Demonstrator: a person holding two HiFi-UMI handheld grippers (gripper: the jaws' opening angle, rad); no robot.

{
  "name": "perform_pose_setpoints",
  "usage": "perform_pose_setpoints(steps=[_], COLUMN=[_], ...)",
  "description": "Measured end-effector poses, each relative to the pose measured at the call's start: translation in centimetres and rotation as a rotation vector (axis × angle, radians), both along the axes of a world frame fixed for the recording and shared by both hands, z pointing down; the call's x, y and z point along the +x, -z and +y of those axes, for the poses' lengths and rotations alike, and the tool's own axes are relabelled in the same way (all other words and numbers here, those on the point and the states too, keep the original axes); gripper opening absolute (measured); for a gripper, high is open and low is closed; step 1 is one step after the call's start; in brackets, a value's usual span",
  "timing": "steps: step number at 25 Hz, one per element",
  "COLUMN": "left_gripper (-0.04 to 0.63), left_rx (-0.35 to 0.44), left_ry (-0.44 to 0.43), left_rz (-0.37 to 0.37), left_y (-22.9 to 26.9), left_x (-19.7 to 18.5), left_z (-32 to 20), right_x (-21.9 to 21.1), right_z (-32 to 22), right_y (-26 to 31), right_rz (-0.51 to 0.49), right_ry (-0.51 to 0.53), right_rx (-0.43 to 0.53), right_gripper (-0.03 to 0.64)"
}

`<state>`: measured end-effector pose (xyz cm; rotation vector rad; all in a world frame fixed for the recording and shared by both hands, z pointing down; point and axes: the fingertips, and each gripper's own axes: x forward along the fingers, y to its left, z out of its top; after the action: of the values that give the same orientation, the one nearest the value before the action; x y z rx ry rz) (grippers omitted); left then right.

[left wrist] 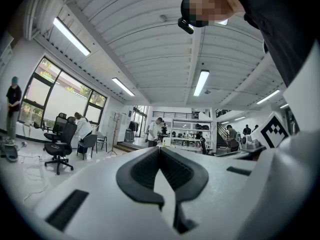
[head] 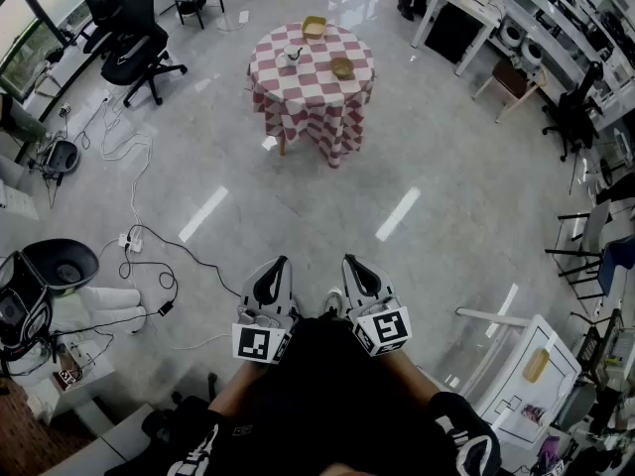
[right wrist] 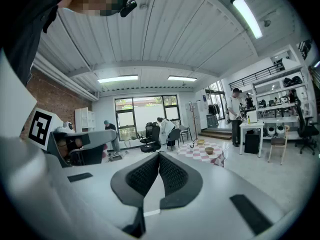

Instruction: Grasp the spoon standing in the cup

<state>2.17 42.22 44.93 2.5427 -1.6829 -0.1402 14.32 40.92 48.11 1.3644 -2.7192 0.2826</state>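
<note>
A small round table with a red-and-white checked cloth stands far ahead across the floor. On its left part is a small white cup with a thin spoon upright in it, too small to show detail. In the right gripper view the same table is far off, and the spoon is a thin dark line. My left gripper and right gripper are held close to my body, side by side, both shut and empty. Their jaws meet tip to tip, left gripper and right gripper.
Two brown bowls share the table. Office chairs stand far left, cables trail over the floor on the left, a white desk is far right, and a white cart is near right. Several people stand in the room.
</note>
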Motion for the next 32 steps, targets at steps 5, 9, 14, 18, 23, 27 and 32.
perform_pose_setpoints(steps=[5, 9, 14, 18, 23, 27, 32], left_gripper=[0.009, 0.009, 0.009, 0.009, 0.009, 0.009, 0.009], left_rx=[0.002, 0.004, 0.008, -0.014, -0.018, -0.030, -0.046], left_ry=[0.005, 0.004, 0.003, 0.010, -0.004, -0.012, 0.000], left_rz=[-0.005, -0.003, 0.000, 0.023, 0.022, 0.022, 0.036], left_y=[0.0, 0.0, -0.2, -1.1, -2.1, -2.9, -3.5], left_x=[-1.0, -2.0, -4.1, -6.6, -9.1, -10.2, -11.4], left_z=[-0.1, -0.5, -0.8, -0.8, -1.4, -2.6, -5.9], right_x=[-0.9, -2.0, -3.9, -5.3, -7.1, -8.4, -10.1], right_z=[-0.4, -0.7, -1.4, -2.0, -3.0, -4.1, -7.7], right_y=[0.1, 0.2, 0.4, 0.7, 0.2, -0.9, -2.1], right_rz=[-0.002, 0.011, 0.012, -0.032, -0.043, -0.031, -0.034], right_ry=[0.003, 0.012, 0.007, -0.044, -0.080, -0.084, -0.072], right_rx=[0.005, 0.013, 0.014, 0.006, -0.004, -0.021, -0.049], right_gripper=[0.025, 0.025, 0.025, 0.025, 0.025, 0.025, 0.025])
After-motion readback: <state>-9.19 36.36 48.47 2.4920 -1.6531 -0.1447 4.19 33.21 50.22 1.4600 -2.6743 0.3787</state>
